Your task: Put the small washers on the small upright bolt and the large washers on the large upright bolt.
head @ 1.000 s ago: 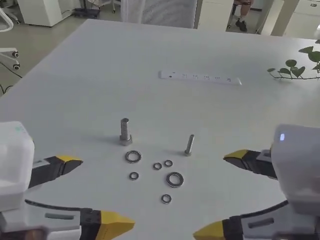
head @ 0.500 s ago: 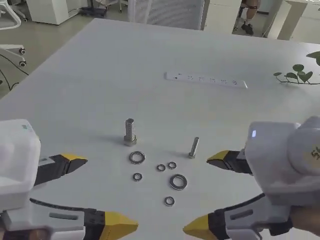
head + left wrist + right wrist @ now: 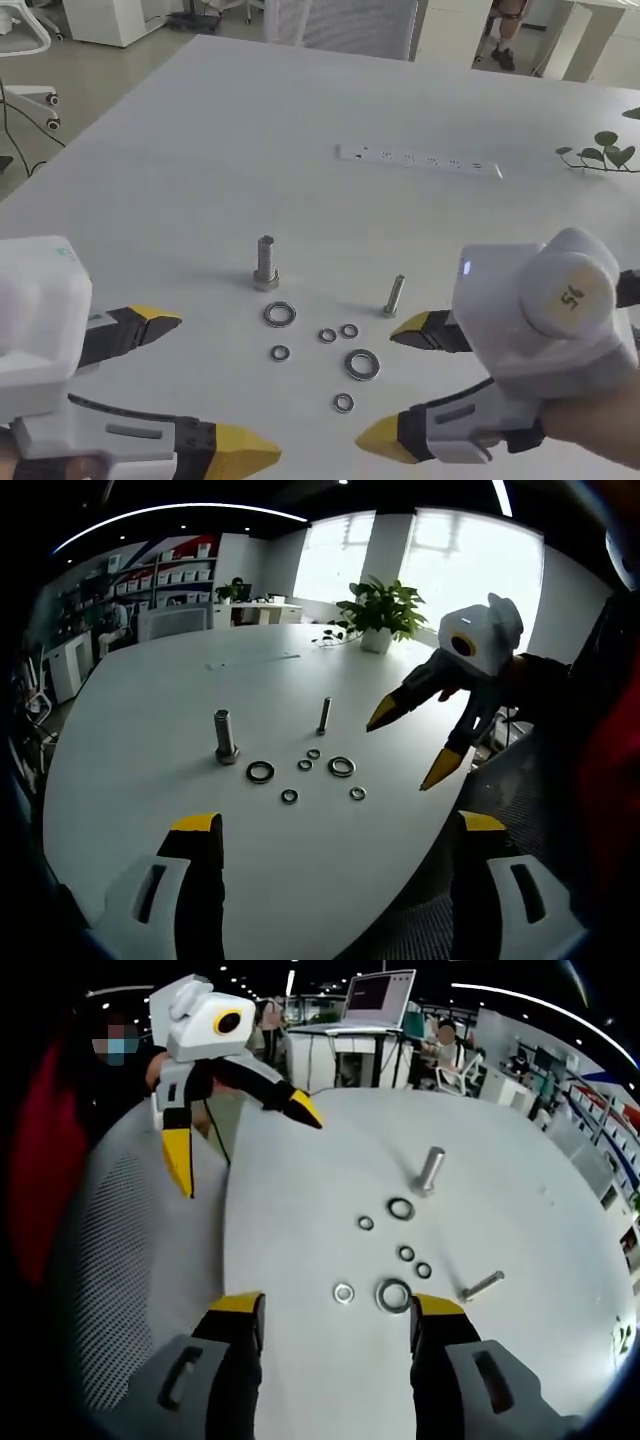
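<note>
On the white table (image 3: 200, 150), the left gripper (image 3: 222, 388) and the right gripper (image 3: 378, 386) both hung wide open and held nothing, one on each side of the parts. The big bolt (image 3: 265, 263) and the small bolt (image 3: 394, 296) stood up with no rings on, and a bump from a jaw could tip the thin one over. The big washers (image 3: 361, 364) and small washers (image 3: 343, 403) lay flat and close together in front of the bolts, so a pinch could slip or push one away.

The head view looks forward and down over the bench (image 3: 200, 150). Both gripper views sit low, angled inward from opposite sides; all three share the large bolt (image 3: 265, 263).
</note>
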The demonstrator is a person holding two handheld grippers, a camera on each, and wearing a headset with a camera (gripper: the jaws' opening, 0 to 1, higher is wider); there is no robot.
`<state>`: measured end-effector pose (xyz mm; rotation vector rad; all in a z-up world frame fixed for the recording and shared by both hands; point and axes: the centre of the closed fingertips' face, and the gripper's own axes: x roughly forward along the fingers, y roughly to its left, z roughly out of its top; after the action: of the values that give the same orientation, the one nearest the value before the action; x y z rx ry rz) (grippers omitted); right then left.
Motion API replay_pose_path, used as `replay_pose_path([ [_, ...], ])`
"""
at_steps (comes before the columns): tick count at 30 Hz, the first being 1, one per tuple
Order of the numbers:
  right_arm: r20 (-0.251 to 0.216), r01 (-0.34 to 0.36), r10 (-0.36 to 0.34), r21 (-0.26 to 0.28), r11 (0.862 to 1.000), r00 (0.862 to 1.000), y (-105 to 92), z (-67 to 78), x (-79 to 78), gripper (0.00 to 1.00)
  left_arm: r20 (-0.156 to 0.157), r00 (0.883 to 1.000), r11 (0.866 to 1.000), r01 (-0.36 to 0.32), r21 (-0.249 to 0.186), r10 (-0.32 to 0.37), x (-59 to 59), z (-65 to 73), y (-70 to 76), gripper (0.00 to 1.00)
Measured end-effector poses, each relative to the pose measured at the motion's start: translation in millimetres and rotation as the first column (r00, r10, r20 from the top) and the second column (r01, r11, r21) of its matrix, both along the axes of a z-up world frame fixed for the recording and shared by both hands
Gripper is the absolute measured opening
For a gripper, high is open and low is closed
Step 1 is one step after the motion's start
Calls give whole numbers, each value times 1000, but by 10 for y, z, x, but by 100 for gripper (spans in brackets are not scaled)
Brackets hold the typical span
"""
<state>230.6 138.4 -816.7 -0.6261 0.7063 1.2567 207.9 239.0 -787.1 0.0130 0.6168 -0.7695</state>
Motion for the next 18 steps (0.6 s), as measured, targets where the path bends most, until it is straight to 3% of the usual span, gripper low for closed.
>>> replay_pose_path([
  [18,-35,-75,73,-74,994,997,79,-248,47,39,-3,1000,1000,1,-2,-1,30,0,-10,94],
])
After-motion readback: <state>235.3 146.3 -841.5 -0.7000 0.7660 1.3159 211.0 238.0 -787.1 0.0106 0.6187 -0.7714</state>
